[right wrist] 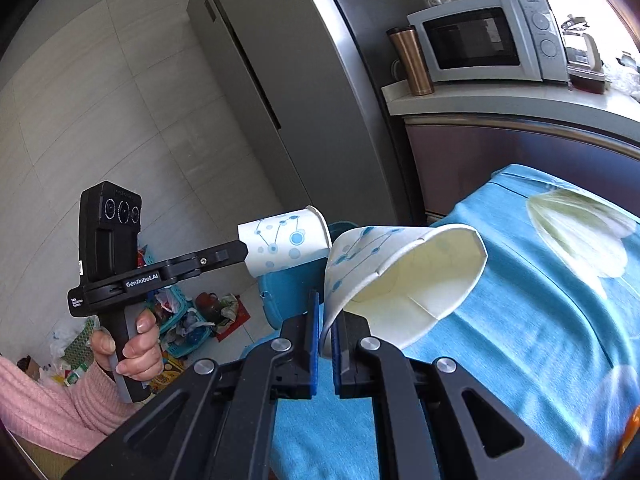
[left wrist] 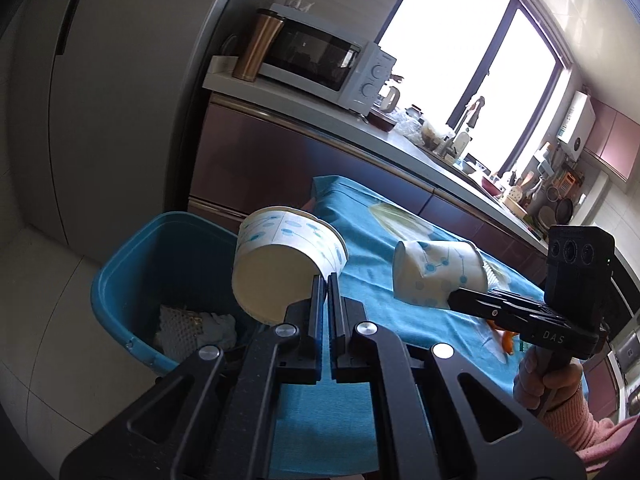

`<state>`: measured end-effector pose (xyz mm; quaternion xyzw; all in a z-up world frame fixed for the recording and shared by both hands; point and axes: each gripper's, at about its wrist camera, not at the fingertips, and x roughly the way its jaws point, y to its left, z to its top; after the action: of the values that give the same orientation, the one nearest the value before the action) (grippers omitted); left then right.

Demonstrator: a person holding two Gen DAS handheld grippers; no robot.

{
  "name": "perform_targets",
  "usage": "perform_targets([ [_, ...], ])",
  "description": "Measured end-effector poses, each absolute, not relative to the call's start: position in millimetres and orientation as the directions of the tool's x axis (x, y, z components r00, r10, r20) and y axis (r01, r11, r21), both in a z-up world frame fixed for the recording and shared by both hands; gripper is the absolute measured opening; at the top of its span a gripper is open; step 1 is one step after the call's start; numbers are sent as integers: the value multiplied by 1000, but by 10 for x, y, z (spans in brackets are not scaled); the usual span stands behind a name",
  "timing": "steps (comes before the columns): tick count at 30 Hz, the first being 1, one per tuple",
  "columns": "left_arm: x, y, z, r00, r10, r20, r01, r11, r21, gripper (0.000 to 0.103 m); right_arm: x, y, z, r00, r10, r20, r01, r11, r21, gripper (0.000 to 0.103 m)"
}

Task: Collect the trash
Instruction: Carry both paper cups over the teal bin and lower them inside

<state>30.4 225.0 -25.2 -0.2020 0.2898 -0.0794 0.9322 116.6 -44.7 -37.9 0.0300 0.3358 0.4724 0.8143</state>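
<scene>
Left wrist view, from the left: grey fridge [left wrist: 100,100] fills the left side, blue bin [left wrist: 132,280] stands on the tiled floor below it, just beside the end of the table. Crumpled paper and white netting [left wrist: 192,328] lie in the bottom of the bin.

Left gripper [left wrist: 325,280] is clamped on the wall of a paper cup [left wrist: 280,256], white with a blue dot pattern, jaws nearly touching with only the cup's thin wall between them. Cup lies on its side, base toward the camera, over the near edge of the bin where it meets the blue tablecloth [left wrist: 380,240].

Further right, right gripper [left wrist: 452,298] pinches a second paper cup [left wrist: 436,272], crushed and dented, above the tablecloth. A hand [left wrist: 548,380] in a pink sleeve grips its handle.

Behind: copper tumbler [left wrist: 256,46] and microwave [left wrist: 320,60] on the counter, cluttered sink area under the bright window.

Right wrist view: left gripper [right wrist: 244,252] at left carries its cup [right wrist: 288,240] by the base end. Right gripper [right wrist: 325,304] fingers are narrow, closed on the flattened wall of the squashed cup [right wrist: 404,276], mouth facing right over the tablecloth [right wrist: 520,300]. Bin rim [right wrist: 280,296] shows between the two cups
</scene>
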Motion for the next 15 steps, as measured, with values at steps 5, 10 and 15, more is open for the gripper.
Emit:
perform_targets([
  [5, 362, 2463, -427, 811, -223, -541, -38, 903, -429, 3, 1242, -108, -401, 282, 788, -547, -778, 521, 351, 4],
  [10, 406, 2618, -622, 798, -195, -571, -94, 895, -437, 3, 1270, 194, -434, 243, 779, -578, -803, 496, 331, 4],
  [15, 476, 2767, -819, 780, -181, -599, -139, 884, -447, 3, 1300, 474, -497, 211, 761, -614, -821, 479, 312, 4],
])
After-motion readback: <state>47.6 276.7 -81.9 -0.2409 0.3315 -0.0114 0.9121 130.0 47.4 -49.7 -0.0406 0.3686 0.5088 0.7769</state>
